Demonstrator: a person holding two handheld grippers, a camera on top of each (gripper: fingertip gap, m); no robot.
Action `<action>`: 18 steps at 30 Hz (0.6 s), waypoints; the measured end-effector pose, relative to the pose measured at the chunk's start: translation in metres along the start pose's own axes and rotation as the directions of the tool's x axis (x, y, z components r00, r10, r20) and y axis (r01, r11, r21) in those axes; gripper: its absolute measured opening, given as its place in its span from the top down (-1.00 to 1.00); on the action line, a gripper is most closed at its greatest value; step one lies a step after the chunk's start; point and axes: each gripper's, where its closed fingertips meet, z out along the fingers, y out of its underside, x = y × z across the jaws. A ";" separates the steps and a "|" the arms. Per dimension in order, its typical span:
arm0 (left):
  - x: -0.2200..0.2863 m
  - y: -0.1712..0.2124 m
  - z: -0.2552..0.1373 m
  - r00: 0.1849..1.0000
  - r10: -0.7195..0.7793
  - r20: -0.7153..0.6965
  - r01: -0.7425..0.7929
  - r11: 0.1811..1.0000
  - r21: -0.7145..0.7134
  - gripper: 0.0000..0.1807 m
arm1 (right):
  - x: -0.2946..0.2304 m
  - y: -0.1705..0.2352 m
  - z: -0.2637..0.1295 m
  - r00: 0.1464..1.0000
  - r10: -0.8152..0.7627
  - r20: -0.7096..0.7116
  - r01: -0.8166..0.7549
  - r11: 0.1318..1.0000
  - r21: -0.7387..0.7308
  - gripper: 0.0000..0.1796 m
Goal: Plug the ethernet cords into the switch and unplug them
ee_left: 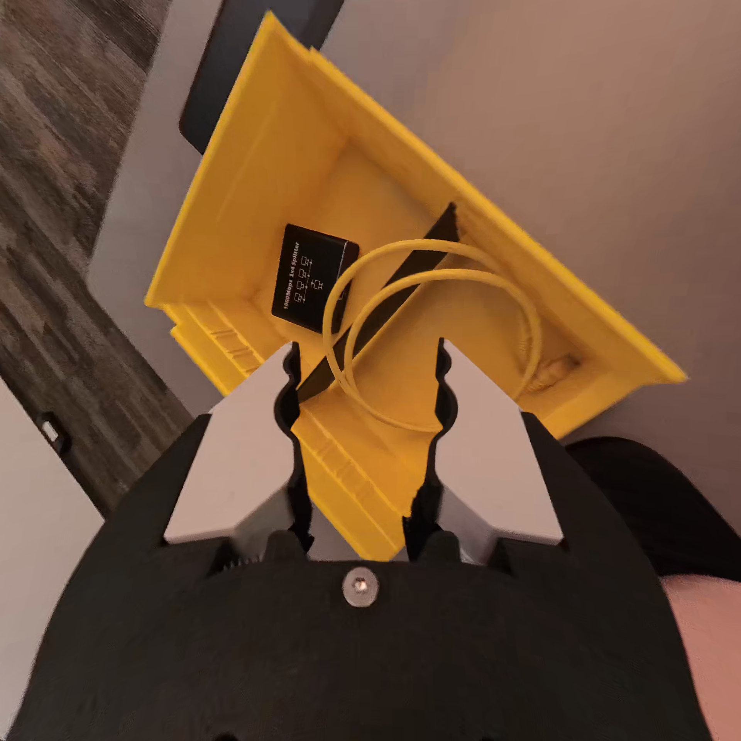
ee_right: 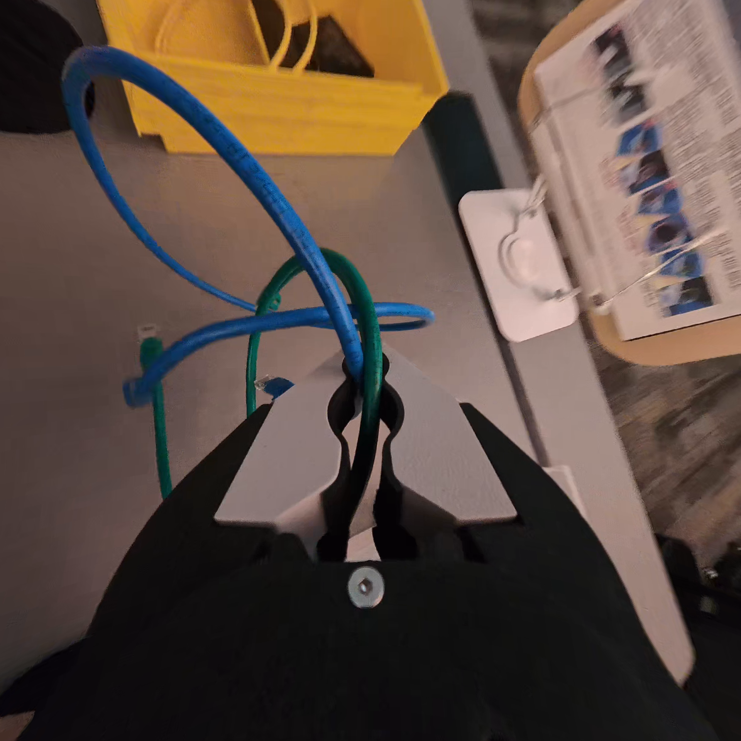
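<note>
In the left wrist view a yellow bin (ee_left: 280, 168) holds a small black switch (ee_left: 310, 276) and a coiled yellow ethernet cord (ee_left: 529, 308), with a black divider (ee_left: 421, 264) crossing under the coil. My left gripper (ee_left: 367, 349) is open and empty, hovering over the bin's near edge beside the coil. In the right wrist view my right gripper (ee_right: 363, 367) is shut on a blue cord (ee_right: 256, 168) and a green cord (ee_right: 373, 320) together, holding their loops above the table. The green plug (ee_right: 148, 341) and a blue plug (ee_right: 276, 385) hang free. The yellow bin (ee_right: 280, 108) lies beyond.
The grey table (ee_right: 80, 240) ends at the right, where a white plate with a hook (ee_right: 517, 260) and a printed leaflet on a wooden stand (ee_right: 641, 168) sit. A dark chair back (ee_left: 224, 80) and patterned carpet (ee_left: 52, 200) lie past the table's far edge. The tips of one gripper are about 35 cm away from the tips of the other.
</note>
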 end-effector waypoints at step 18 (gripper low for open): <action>-0.032 0.040 0.048 0.998 -0.061 -0.029 0.057 0.988 -0.142 0.89 | 0.025 0.130 0.110 0.900 0.428 -0.080 -0.410 0.774 -0.483 0.78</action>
